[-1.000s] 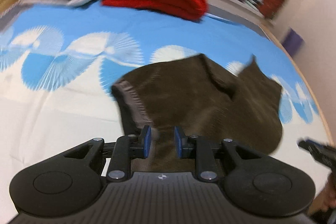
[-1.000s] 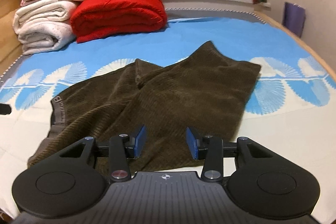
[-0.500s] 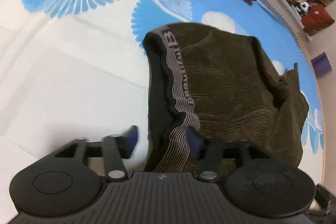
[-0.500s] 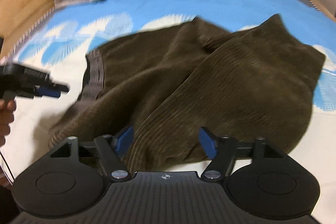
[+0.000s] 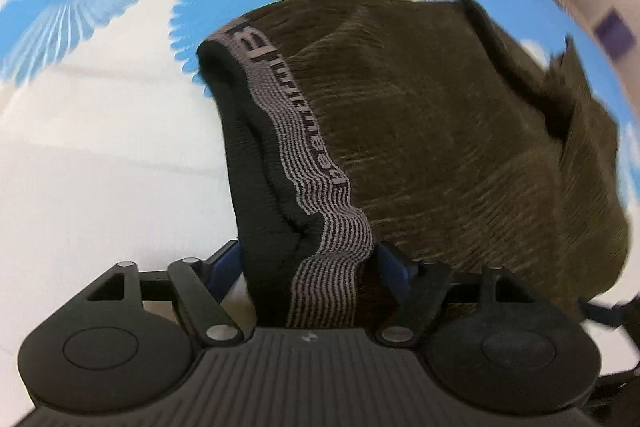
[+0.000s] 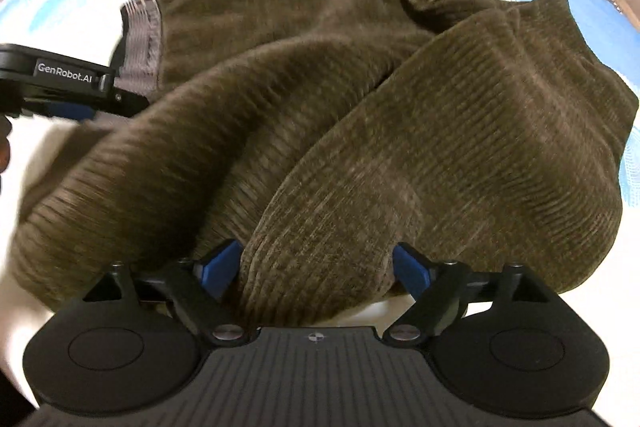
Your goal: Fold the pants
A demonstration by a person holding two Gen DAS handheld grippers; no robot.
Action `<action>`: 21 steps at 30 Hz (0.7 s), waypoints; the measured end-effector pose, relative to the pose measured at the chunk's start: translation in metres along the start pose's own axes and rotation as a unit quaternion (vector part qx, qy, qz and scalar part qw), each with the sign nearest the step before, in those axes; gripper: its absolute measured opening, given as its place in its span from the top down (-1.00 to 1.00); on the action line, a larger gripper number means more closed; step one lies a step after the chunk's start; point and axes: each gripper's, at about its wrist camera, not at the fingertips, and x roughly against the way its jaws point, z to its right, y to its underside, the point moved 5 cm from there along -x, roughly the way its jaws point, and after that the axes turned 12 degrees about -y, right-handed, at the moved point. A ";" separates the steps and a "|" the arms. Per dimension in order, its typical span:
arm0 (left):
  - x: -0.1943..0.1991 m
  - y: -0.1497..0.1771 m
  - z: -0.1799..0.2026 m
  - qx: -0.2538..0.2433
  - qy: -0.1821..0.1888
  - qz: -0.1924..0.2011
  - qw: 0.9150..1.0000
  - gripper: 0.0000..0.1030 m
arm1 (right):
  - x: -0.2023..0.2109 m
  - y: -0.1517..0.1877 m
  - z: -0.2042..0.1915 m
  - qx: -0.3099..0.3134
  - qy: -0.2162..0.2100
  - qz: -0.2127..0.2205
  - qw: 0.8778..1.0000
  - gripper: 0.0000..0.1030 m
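The pants [image 6: 360, 99], of dark brown ribbed cloth, lie crumpled on the bed sheet [image 5: 100, 167], which is blue and white with a fan pattern. The grey striped waistband [image 5: 304, 163] is on the left side of the heap, and the legs are bunched in thick ridges toward the right.

The left gripper [image 5: 306, 259] has its blue pads on each side of the waistband; the jaws stand wide, and the band passes between them without being pressed. The right gripper [image 6: 316, 267] is placed over a ridge of the leg cloth, near the front edge of the heap; its jaws are also wide, with the cloth between them but not pinched.

It seems the step in hand is the first grasp, before any fold is made. The next move probably calls for both grippers to close on the cloth, then lift and pull apart, so that the pants spread flat. A risk is catching only one layer.
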 end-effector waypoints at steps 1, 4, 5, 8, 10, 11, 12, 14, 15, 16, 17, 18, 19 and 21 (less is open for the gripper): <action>0.001 0.001 0.002 -0.010 -0.008 0.002 1.000 -0.36 | -0.003 0.001 -0.001 0.004 0.004 -0.003 1.000 -0.64; 0.010 -0.004 -0.002 -0.009 -0.021 0.015 1.000 0.23 | -0.003 0.002 0.002 0.014 0.013 0.001 1.000 -0.07; 0.016 -0.006 -0.004 -0.009 -0.020 0.024 0.999 0.47 | 0.002 0.003 0.006 0.013 0.013 0.004 1.000 0.09; 0.042 -0.011 -0.012 0.004 -0.008 0.052 0.999 0.66 | 0.025 0.003 0.025 -0.009 0.006 0.032 0.999 0.47; 0.062 -0.013 -0.017 0.013 0.003 0.080 0.997 0.67 | 0.050 0.004 0.042 -0.031 -0.006 0.069 0.997 0.53; 0.072 -0.016 -0.021 0.020 0.010 0.092 0.996 0.69 | 0.064 0.005 0.049 -0.042 -0.016 0.089 0.995 0.54; 0.083 -0.017 -0.024 0.027 0.017 0.104 0.994 0.69 | 0.080 0.007 0.056 -0.051 -0.029 0.112 0.992 0.56; 0.106 -0.017 -0.034 0.038 0.021 0.133 0.990 0.72 | 0.108 0.014 0.068 -0.061 -0.061 0.151 0.985 0.57; 0.116 -0.015 -0.040 0.043 0.016 0.146 0.988 0.72 | 0.119 0.016 0.070 -0.059 -0.074 0.164 0.982 0.57; 0.127 -0.013 -0.048 0.050 0.012 0.157 0.986 0.73 | 0.130 0.021 0.070 -0.051 -0.087 0.178 0.979 0.58; 0.137 -0.011 -0.058 0.059 0.007 0.170 0.984 0.74 | 0.140 0.026 0.068 -0.036 -0.099 0.191 0.976 0.58; 0.148 -0.009 -0.070 0.069 0.000 0.181 0.981 0.75 | 0.151 0.032 0.062 -0.014 -0.114 0.205 0.972 0.59; 0.158 -0.005 -0.079 0.075 -0.010 0.192 0.978 0.76 | 0.159 0.036 0.055 0.008 -0.127 0.215 0.968 0.60; 0.178 0.002 -0.105 0.089 -0.040 0.214 0.972 0.82 | 0.173 0.047 0.036 0.059 -0.161 0.230 0.958 0.60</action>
